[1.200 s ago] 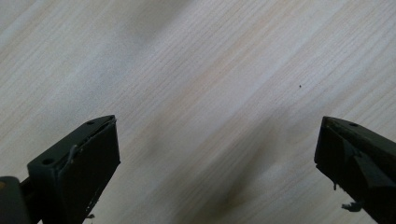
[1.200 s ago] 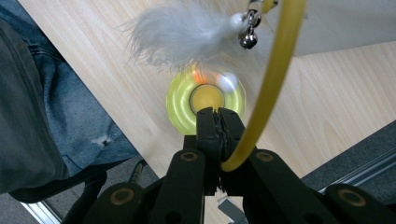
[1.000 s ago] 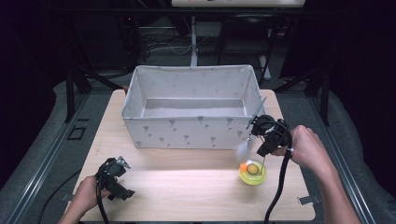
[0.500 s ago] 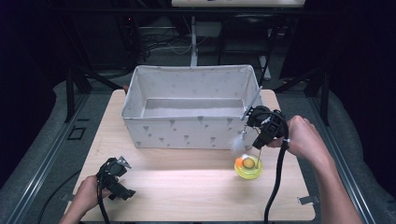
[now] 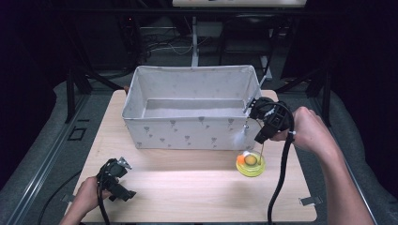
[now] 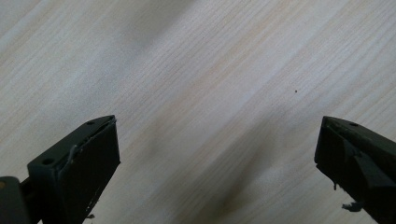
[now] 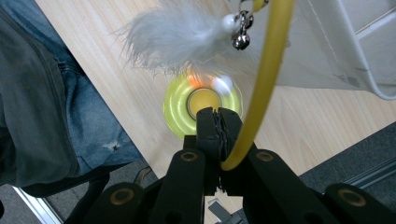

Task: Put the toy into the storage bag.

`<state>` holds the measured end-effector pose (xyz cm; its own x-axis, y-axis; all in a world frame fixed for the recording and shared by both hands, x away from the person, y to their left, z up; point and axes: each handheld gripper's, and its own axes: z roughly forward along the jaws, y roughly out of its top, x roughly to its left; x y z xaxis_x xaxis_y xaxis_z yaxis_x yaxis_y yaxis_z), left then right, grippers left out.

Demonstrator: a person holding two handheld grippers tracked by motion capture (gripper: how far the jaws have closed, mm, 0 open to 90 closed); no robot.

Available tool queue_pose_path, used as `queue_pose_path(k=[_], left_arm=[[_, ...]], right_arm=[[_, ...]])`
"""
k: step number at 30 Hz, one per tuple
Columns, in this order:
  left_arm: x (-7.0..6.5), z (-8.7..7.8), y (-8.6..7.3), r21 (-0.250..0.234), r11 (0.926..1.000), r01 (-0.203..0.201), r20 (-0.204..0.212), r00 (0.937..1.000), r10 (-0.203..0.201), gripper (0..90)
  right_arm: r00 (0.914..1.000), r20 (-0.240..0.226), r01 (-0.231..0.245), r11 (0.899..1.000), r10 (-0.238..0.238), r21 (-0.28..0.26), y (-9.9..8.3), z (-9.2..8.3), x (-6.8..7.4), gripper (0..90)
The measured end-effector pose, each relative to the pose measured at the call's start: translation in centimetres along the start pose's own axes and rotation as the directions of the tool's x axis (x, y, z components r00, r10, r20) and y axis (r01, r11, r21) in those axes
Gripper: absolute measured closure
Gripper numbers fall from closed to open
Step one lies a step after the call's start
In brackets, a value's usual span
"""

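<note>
Pale wooden table (image 5: 187,187) brightly lit from above, ringed by a dark room, grey floor (image 5: 42,154), black metal stands (image 5: 70,93) behind.

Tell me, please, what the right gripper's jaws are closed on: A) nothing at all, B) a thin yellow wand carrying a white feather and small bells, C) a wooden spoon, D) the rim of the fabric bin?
B: in the right gripper view the right gripper is clamped on the yellow wand, whose feather hangs above the round yellow toy.
</note>
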<state>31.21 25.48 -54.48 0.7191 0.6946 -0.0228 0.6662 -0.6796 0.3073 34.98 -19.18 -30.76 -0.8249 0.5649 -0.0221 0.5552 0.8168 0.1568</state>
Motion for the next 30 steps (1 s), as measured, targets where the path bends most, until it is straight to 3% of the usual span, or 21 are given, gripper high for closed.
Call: queue_pose_path(k=[22,30], left_arm=[[-0.2,0.2,0.2,0.006,0.9999,-0.012,0.011,0.9999,0.011,0.1],[-0.3,0.1,0.1,-0.002,0.9999,-0.014,0.011,0.9998,0.014,0.1]], right_arm=[[0.9998,-0.008,0.019,0.999,-0.019,-0.031,1.4,-2.9,0.0,88.4],[0.9993,-0.003,0.037,0.999,-0.037,-0.014,2.1,-3.8,0.0,88.4]])
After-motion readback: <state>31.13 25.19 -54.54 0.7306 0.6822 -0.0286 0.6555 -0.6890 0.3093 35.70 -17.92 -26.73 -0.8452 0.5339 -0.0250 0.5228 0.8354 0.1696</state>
